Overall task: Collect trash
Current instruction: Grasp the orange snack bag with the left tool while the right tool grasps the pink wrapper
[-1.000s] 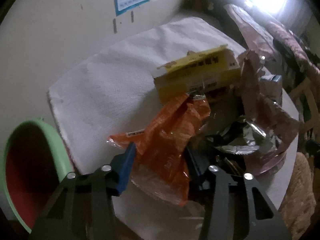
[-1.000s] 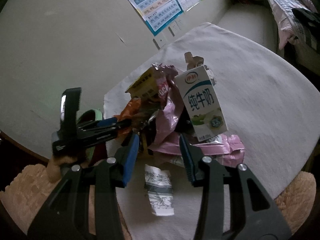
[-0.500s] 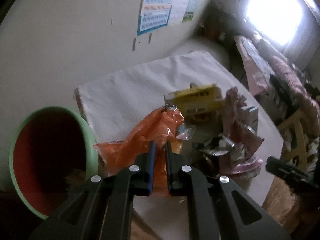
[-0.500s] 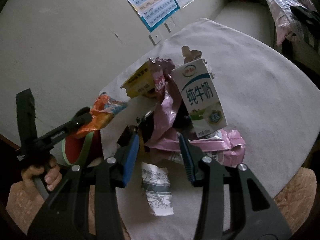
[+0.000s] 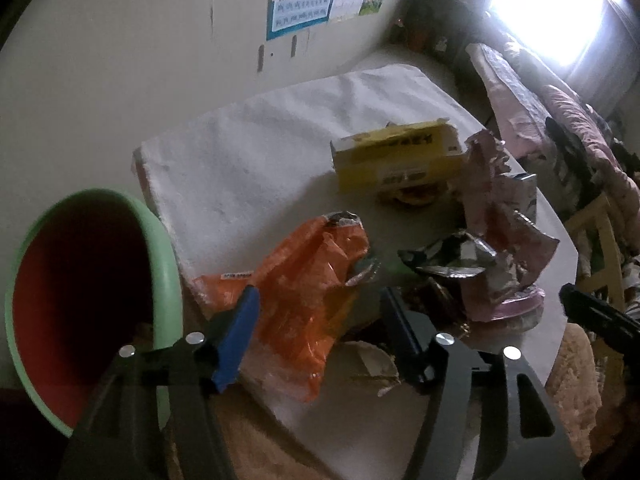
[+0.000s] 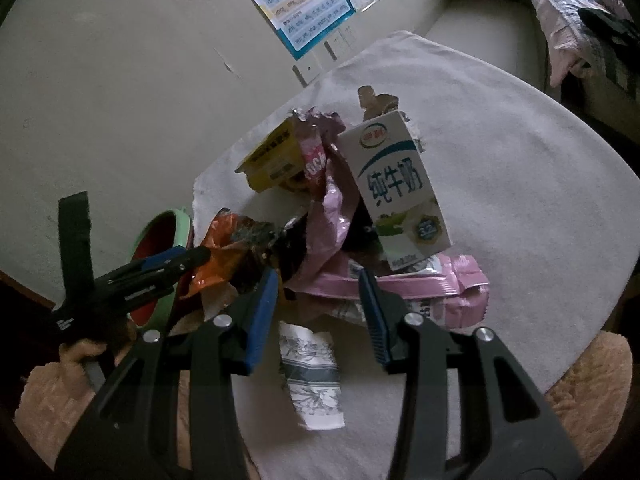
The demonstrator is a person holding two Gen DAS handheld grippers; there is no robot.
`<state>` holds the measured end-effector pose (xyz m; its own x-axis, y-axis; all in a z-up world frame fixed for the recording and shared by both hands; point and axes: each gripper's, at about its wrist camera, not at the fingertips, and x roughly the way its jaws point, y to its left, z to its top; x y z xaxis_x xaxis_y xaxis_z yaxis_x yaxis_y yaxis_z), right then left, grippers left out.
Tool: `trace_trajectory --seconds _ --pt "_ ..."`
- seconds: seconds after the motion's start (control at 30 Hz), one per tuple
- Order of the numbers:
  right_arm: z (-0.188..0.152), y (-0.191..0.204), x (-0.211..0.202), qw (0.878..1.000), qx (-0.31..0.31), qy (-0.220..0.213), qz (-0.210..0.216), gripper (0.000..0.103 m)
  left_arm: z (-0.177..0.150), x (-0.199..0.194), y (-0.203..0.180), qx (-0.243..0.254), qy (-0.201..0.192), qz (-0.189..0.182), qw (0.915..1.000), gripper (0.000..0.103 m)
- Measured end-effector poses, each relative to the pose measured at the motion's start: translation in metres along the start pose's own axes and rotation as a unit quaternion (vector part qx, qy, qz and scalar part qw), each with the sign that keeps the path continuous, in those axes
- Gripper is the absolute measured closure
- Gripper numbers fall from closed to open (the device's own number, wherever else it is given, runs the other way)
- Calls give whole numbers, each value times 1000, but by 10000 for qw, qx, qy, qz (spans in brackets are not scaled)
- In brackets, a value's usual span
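A pile of trash lies on a white-towelled table. An orange wrapper (image 5: 304, 292) lies at the near left edge, between the jaws of my left gripper (image 5: 320, 336), which is open around it. Behind it are a yellow box (image 5: 396, 156), a pink wrapper (image 5: 496, 200) and silver foil (image 5: 452, 256). A green bin with a red inside (image 5: 80, 296) stands at the left, tipped toward me. My right gripper (image 6: 320, 312) is open and empty over a patterned paper scrap (image 6: 312, 372), in front of a milk carton (image 6: 396, 192) and a pink packet (image 6: 404, 284).
The orange wrapper (image 6: 216, 256), the green bin (image 6: 160, 240) and the left gripper (image 6: 176, 260) also show in the right wrist view. A wall with posters (image 6: 304, 4) is behind the table. A wooden chair (image 5: 596, 240) and bedding stand at the right.
My left gripper shut on the orange wrapper and lifted it toward the bin, then opened; the wrapper now lies on the table edge between the open jaws. The right gripper has barely moved.
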<state>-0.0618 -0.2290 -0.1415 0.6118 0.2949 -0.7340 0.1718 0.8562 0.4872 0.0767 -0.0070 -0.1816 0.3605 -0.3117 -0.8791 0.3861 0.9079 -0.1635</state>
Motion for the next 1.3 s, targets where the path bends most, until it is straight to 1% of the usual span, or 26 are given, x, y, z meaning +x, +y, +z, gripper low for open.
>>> trace_trajectory --seconds 0.1,0.13,0.27,0.63,1.17,1.3 --pt "-1 -1 1 10000 57 18 -7 61 0 17 1 169 235 41 9996 39" --pt "-1 -1 2 10000 61 30 -2 61 0 20 0 225 253 62 9994 37" --pt "-1 -1 2 10000 38 43 26 61 0 34 -1 368 438 71 9983 36" --pt "-1 -3 1 10000 54 23 45 61 11 45 -6 550 428 269 9972 27" --pt "-3 -4 4 9999 64 113 52 61 6 40 1 457 363 256 9980 26" --pt "-4 -4 5 9999 80 126 61 61 9 31 4 539 287 229 9979 26"
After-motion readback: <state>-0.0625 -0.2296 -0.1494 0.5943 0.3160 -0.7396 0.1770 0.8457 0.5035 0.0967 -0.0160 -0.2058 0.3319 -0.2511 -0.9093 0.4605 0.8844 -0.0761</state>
